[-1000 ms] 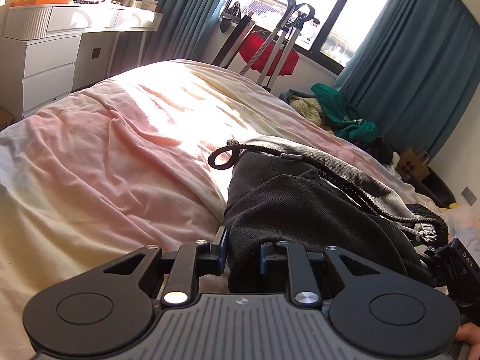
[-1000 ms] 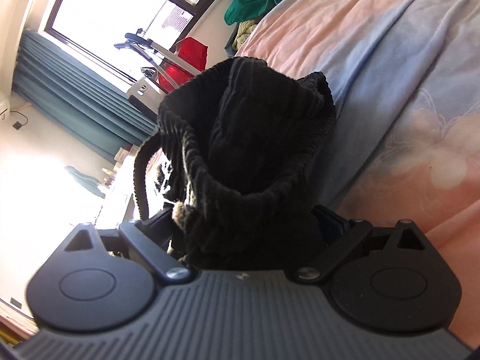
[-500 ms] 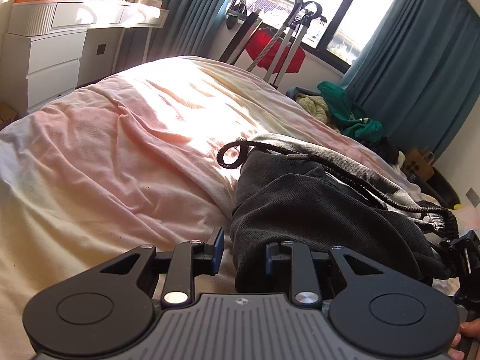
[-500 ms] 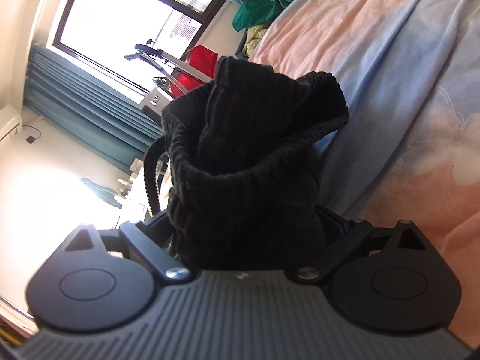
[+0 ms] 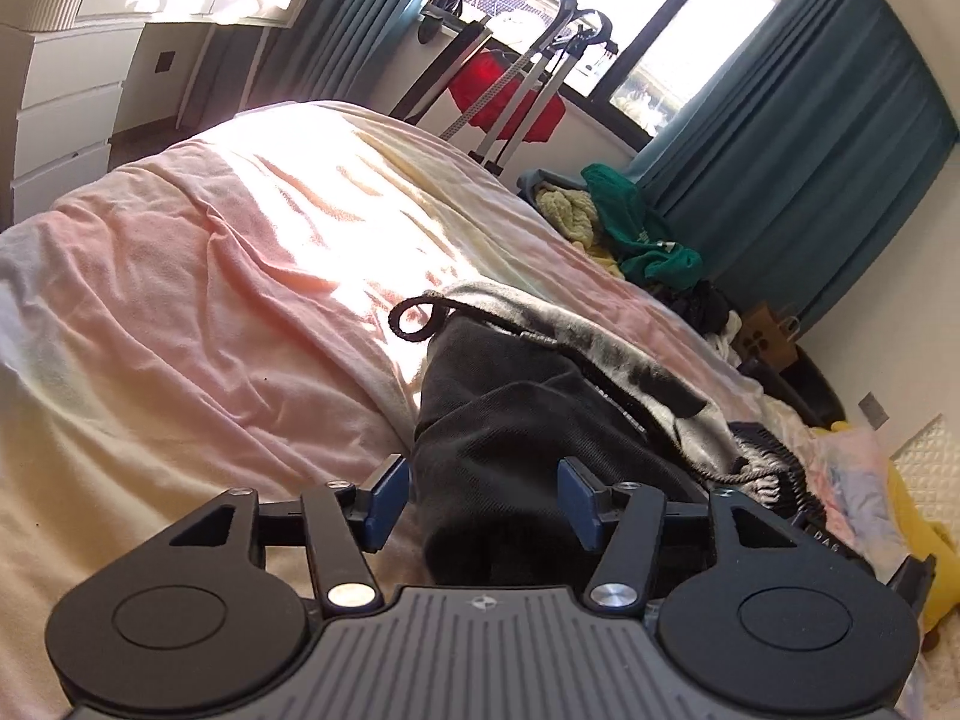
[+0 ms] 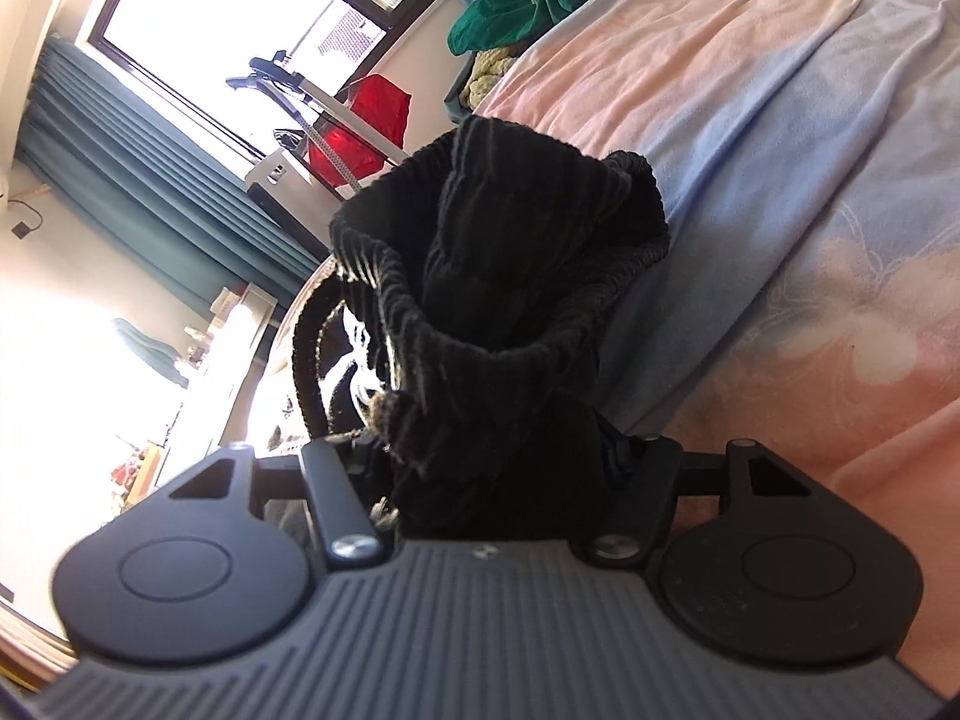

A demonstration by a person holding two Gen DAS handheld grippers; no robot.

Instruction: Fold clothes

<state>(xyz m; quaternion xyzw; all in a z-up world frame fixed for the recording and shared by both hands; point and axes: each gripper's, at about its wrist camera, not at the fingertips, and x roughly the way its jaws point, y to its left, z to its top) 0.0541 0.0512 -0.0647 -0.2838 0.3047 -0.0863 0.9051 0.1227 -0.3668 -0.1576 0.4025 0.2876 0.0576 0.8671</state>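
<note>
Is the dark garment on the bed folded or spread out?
Bunched, neither: the dark garment lies in a crumpled heap on the bed.

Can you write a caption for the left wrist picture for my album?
Left hand-held gripper opening around dark trousers on a pink bedspread.

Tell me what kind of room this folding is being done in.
A bedroom, most likely: a bed with pink and cream bedding fills the view, a white chest of drawers stands against the wall, and teal curtains hang by the window.
</note>
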